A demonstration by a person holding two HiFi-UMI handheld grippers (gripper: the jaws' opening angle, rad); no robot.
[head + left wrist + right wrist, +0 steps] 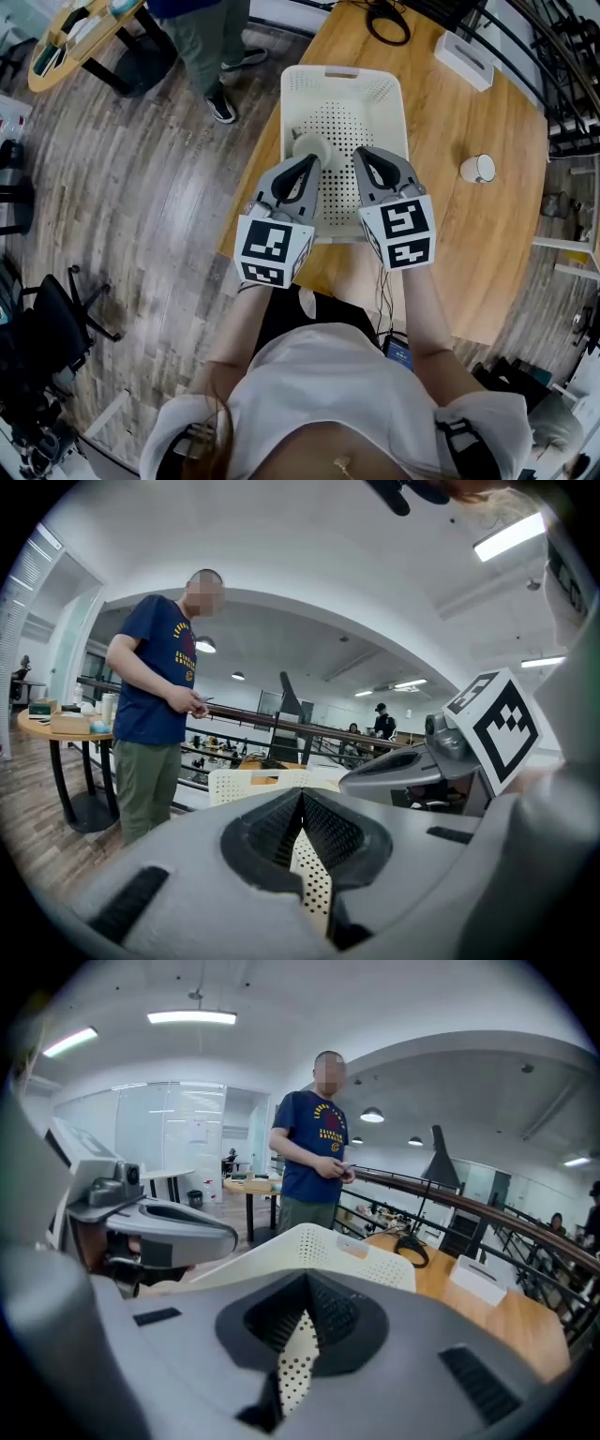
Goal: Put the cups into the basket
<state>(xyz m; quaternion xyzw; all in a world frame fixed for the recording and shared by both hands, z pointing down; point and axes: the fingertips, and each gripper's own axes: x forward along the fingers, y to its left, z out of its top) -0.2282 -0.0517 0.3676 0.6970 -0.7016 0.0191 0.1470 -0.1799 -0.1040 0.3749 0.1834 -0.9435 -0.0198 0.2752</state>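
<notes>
A white perforated basket (342, 77) stands on the wooden table (487, 244). Inside it lies a pale cup (307, 147), partly hidden behind my left gripper (310, 161). A second white cup (478, 169) stands upright on the table, to the right of the basket. My right gripper (362, 155) hovers beside the left one over the basket's near half. In the left gripper view, the left gripper (302, 797) is shut with nothing between its jaws, and the basket (251, 782) lies ahead. The right gripper (307, 1284) is shut too, empty, above the basket (323, 1246).
A person (211, 47) stands on the floor beyond the table's far left corner. A white box (464, 58) and a black cable (387, 23) lie at the table's far end. A round table (75, 33) and a black office chair (47, 319) stand to the left.
</notes>
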